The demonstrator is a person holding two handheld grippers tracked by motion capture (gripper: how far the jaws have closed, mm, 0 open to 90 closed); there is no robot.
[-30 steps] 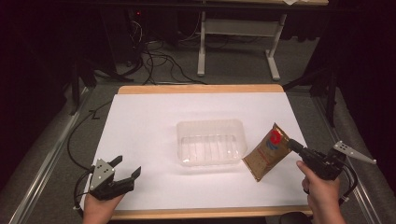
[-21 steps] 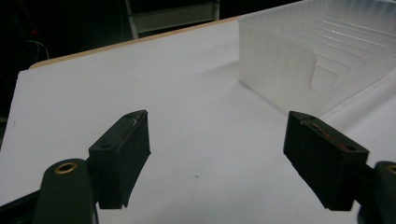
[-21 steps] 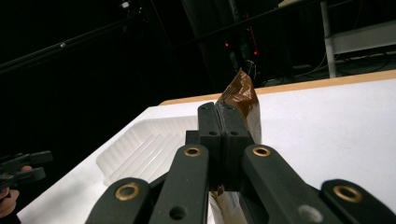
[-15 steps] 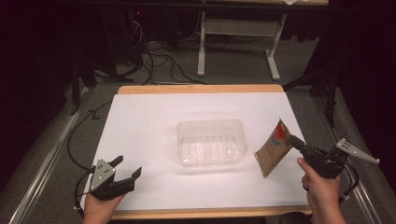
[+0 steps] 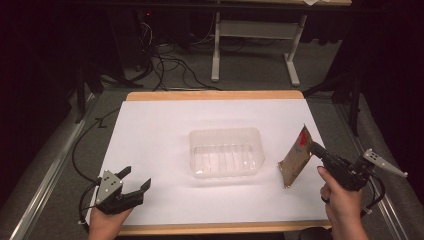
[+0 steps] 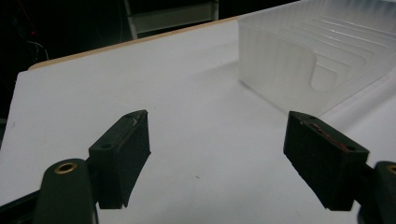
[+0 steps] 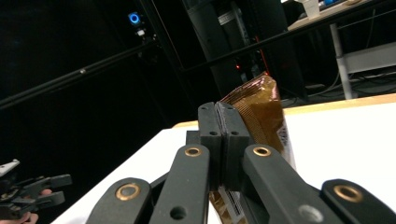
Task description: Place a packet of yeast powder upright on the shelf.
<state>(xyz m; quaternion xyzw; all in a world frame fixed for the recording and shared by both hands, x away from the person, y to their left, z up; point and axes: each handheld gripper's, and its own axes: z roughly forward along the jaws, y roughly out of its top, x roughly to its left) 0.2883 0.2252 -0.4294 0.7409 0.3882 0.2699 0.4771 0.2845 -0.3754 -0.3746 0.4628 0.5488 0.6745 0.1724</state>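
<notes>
R gripper, at the right edge of the table in the high view: jaws pressed together on the edge of a brown foil pouch. In the right gripper view the two black jaws meet flat w/ the pouch's crimped seam pinched between them; rest of the pouch sticks up and away beyond the tips. Pouch is lifted and tilted, top corner w/ the red label up near the jaws, lower corner down by the white sheet; can't tell if that corner touches the sheet. The person's R hand wraps the gripper body, grey 3-cornered plate pointing out past the table's right side.

Pouch sits just beside the clear plastic tray, to its right, w/ a narrow gap between them. Tray is mid-table, open side up, ribbed floor.

L gripper, near-left corner of the table: jaws wide apart, nothing between them. Left gripper view shows both pads well separated over bare white sheet, tray corner ahead and to the right, not touched. L hand comes in from the bottom edge; cable trails off the table's left side.

White sheet covers most of the wooden tabletop, wood strip showing at the far edge. Beyond: dark floor, cables, white frame legs.
</notes>
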